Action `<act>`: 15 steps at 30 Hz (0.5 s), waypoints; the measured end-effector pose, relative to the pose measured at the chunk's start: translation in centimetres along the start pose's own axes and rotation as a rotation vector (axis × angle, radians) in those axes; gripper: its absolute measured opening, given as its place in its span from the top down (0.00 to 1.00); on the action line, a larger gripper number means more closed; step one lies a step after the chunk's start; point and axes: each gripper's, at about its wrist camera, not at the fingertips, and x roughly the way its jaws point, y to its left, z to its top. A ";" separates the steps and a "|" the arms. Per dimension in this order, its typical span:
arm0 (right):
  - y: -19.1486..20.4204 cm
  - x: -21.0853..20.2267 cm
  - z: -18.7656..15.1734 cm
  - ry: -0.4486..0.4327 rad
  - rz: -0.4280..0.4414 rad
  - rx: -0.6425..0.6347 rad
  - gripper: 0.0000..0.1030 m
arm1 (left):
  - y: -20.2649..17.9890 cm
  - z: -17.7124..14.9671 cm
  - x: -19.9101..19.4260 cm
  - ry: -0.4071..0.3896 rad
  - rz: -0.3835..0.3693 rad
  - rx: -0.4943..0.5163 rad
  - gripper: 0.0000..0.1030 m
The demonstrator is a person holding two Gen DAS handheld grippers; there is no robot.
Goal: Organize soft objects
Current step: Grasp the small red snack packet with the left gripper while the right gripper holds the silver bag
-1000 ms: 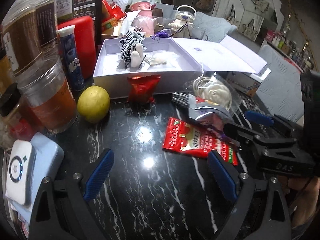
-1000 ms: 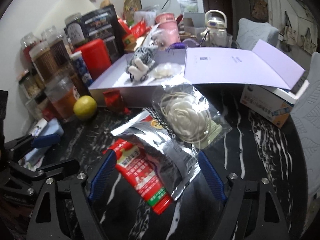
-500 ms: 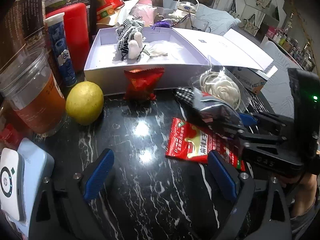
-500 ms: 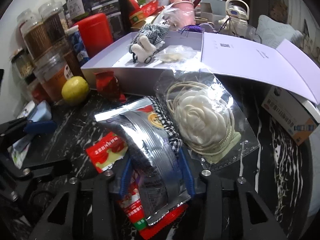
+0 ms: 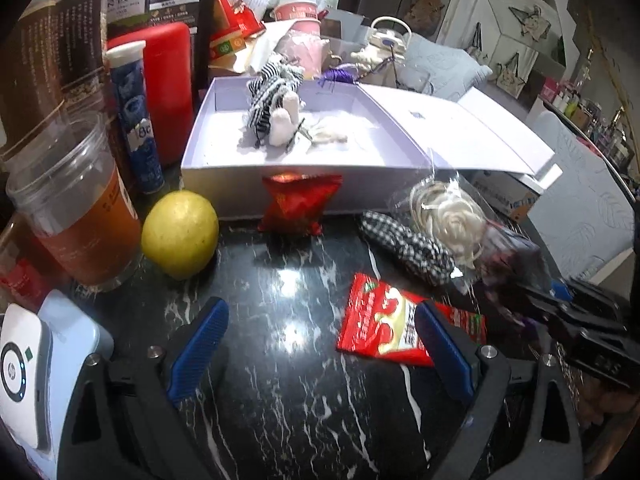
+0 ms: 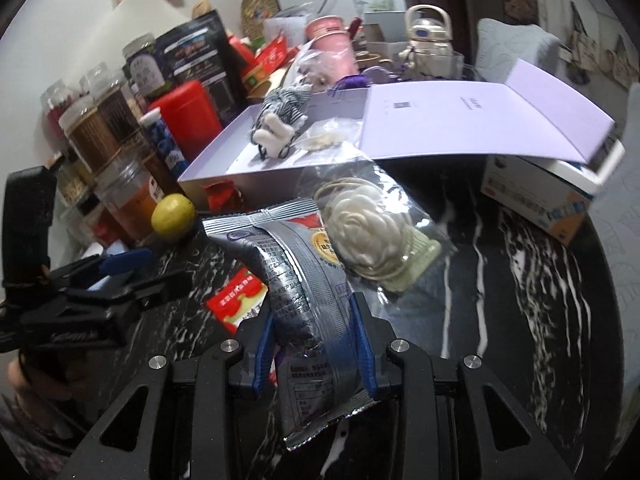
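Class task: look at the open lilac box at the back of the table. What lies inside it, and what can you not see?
Inside the lilac box lie a striped plush toy and a clear bag of something white. The near wall hides the floor strip behind it, and the toy covers whatever is beneath it.

The worktop (image 5: 280, 360) is black marble veined with white. On it lie a yellow lemon (image 5: 180, 234), a red snack packet (image 5: 380, 326), a black-and-white checked cloth (image 5: 404, 246) and a silver foil pouch (image 6: 304, 276). The open gift box (image 5: 248, 178) is pale lilac, holding a black-and-white striped plush toy (image 5: 272, 92).
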 end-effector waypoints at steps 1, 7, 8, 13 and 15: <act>-0.1 -0.2 -0.1 -0.006 -0.005 0.006 0.67 | -0.1 0.2 0.1 -0.007 0.004 0.004 0.09; -0.6 -0.9 -0.6 -0.019 -0.022 0.032 0.67 | -0.5 1.6 1.2 -0.063 0.066 0.059 0.22; -0.6 -1.0 -0.6 -0.022 -0.024 0.033 0.67 | -0.5 1.9 1.7 -0.062 0.079 0.066 0.23; -0.9 -0.7 -0.3 -0.024 -0.026 0.037 0.67 | 0.0 3.0 3.6 -0.033 0.102 0.055 0.30; -1.1 -0.4 -0.1 -0.022 -0.028 0.038 0.67 | -0.2 3.3 3.8 -0.041 0.108 0.063 0.31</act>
